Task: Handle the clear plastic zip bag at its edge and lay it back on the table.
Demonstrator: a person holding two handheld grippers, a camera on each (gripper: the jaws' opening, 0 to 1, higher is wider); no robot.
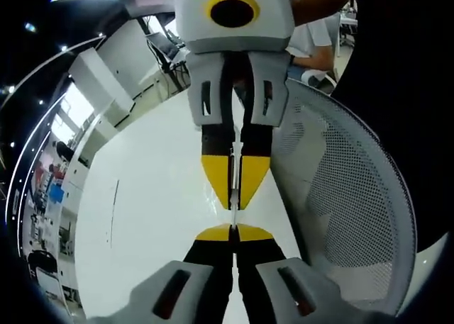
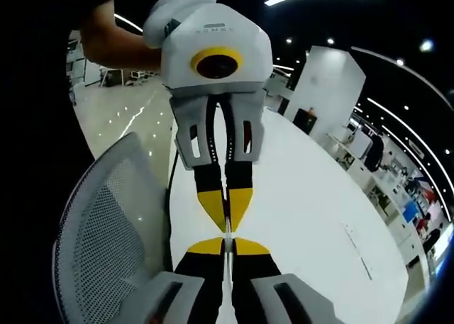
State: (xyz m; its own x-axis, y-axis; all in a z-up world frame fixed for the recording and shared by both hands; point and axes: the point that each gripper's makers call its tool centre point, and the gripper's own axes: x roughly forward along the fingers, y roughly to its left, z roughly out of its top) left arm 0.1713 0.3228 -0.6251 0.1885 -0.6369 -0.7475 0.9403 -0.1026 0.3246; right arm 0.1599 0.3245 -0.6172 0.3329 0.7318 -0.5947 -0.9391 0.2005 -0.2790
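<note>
The clear plastic zip bag shows edge-on as a thin pale strip, stretched between the two grippers above the white table. My left gripper rises from the bottom of the left gripper view, its yellow tips shut on the strip. The right gripper comes down from the top, facing it, and is also shut on the strip. In the right gripper view the bag again runs between my right gripper below and the left gripper above. Most of the bag's body is hidden.
A grey mesh chair back stands close beside the table edge, also seen as the chair at lower left. The white table stretches away to the side. A hand holds the left gripper. A seated person is in the background.
</note>
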